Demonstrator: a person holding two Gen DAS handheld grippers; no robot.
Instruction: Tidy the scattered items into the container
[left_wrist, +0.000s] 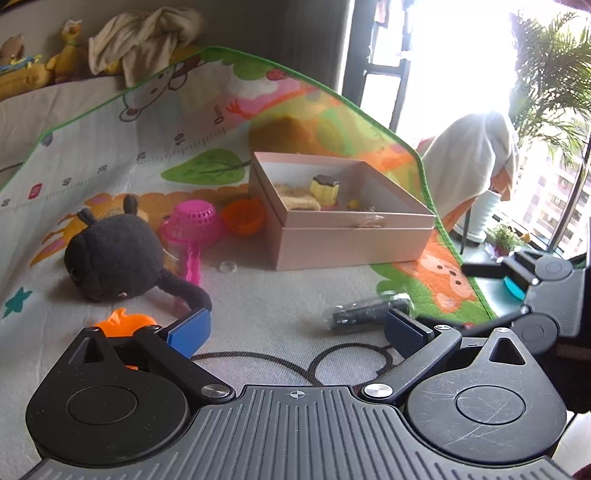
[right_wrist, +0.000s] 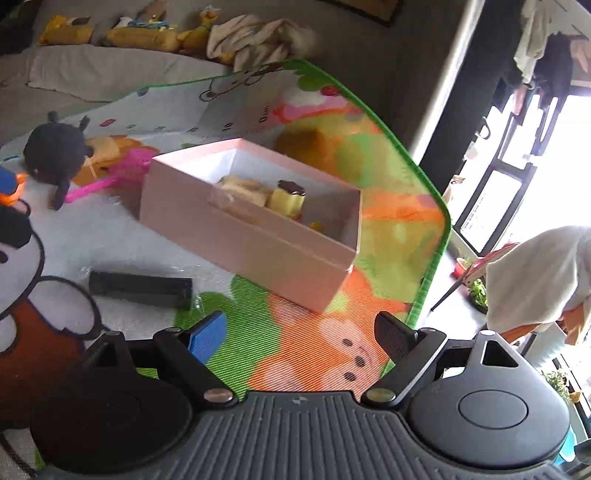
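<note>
A pink open box (left_wrist: 351, 236) (right_wrist: 243, 236) sits on the colourful play mat and holds a yellow pudding toy (left_wrist: 324, 189) (right_wrist: 286, 197) and a tan item. On the mat lie a black plush toy (left_wrist: 114, 254) (right_wrist: 55, 155), a pink sieve (left_wrist: 192, 225) (right_wrist: 122, 173), an orange cup (left_wrist: 243, 216), an orange flat toy (left_wrist: 125, 323) and a black wrapped bar (left_wrist: 369, 312) (right_wrist: 140, 288). My left gripper (left_wrist: 297, 332) is open and empty, low over the mat between the plush and the bar. My right gripper (right_wrist: 301, 332) is open and empty, in front of the box.
A small clear ring (left_wrist: 228, 266) lies by the box. A sofa with yellow plush toys and a beige cloth (left_wrist: 144, 40) is behind the mat. To the right are a draped stand (left_wrist: 472, 162), a palm plant (left_wrist: 554, 74) and the window. The right gripper's body (left_wrist: 546, 280) shows at the left view's right edge.
</note>
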